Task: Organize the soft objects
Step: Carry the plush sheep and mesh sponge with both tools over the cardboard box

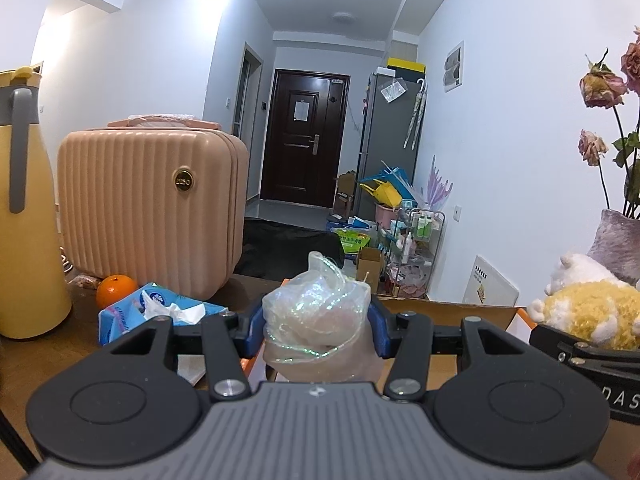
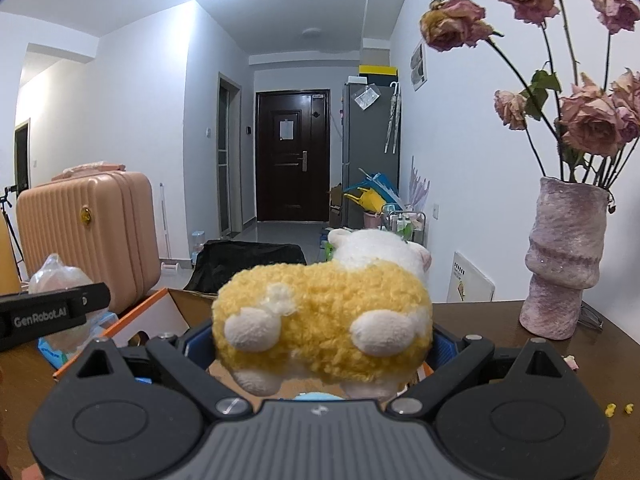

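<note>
In the left wrist view my left gripper (image 1: 318, 326) is shut on a crumpled clear plastic bag (image 1: 318, 312) with a pale soft lump inside, its blue pads pressing both sides. The bag hangs over an open cardboard box (image 1: 488, 316) with an orange rim. My right gripper (image 2: 322, 344) is shut on a yellow and white plush animal (image 2: 320, 316), seen from behind, above the same box (image 2: 168, 312). That plush (image 1: 588, 312) shows at the right of the left wrist view. The bag (image 2: 56, 276) and left gripper body appear at the left of the right wrist view.
On the wooden table stand a pink ribbed case (image 1: 148, 208), a yellow flask (image 1: 24, 208), an orange (image 1: 116, 290) and a blue tissue pack (image 1: 160, 312). A purple vase (image 2: 564, 260) with dried roses stands at the right. Yellow crumbs (image 2: 618, 409) lie near it.
</note>
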